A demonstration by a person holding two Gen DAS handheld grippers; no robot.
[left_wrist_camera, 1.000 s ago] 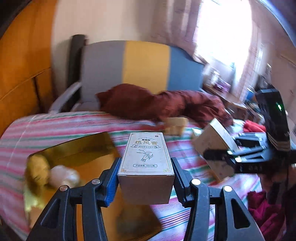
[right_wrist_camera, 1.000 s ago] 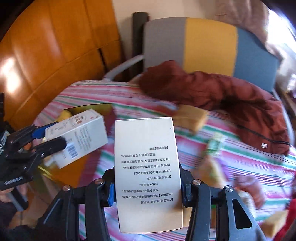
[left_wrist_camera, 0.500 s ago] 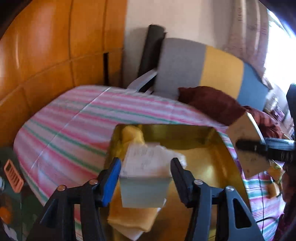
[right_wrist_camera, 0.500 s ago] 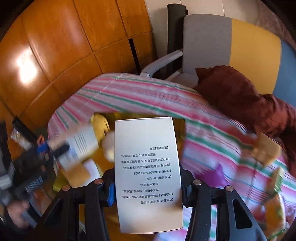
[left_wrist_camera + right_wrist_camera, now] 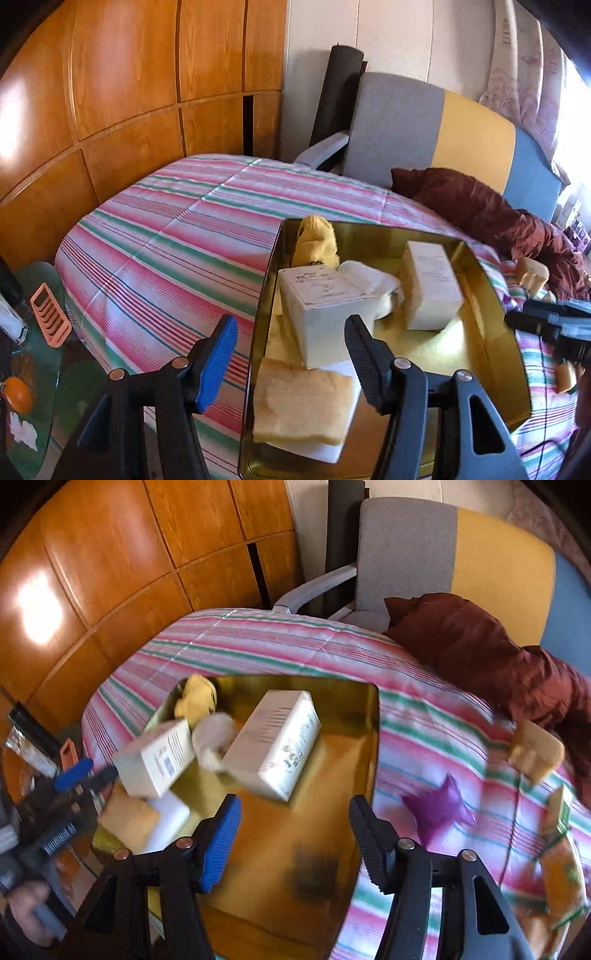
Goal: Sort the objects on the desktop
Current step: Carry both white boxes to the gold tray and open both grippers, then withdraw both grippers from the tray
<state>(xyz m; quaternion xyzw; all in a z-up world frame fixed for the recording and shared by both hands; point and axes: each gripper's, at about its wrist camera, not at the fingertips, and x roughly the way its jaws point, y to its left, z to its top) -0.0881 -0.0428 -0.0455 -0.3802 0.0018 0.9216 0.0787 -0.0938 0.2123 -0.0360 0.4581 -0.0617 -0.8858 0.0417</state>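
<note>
Two cartons [image 5: 325,310] [image 5: 430,291] lie in the tray [image 5: 495,317] on the tablecloth's [image 5: 177,236] near edge, a sponge [image 5: 306,406] before them.

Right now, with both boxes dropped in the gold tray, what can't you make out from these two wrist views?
- Left view: the gold tray near rim is cut off by the frame edge and the left gripper.
- Left view: the white slab under the sponge is mostly covered.
- Right view: the box print is motion-blurred, unreadable.
- Right view: packets at the right edge are smeared; type unclear.
</note>
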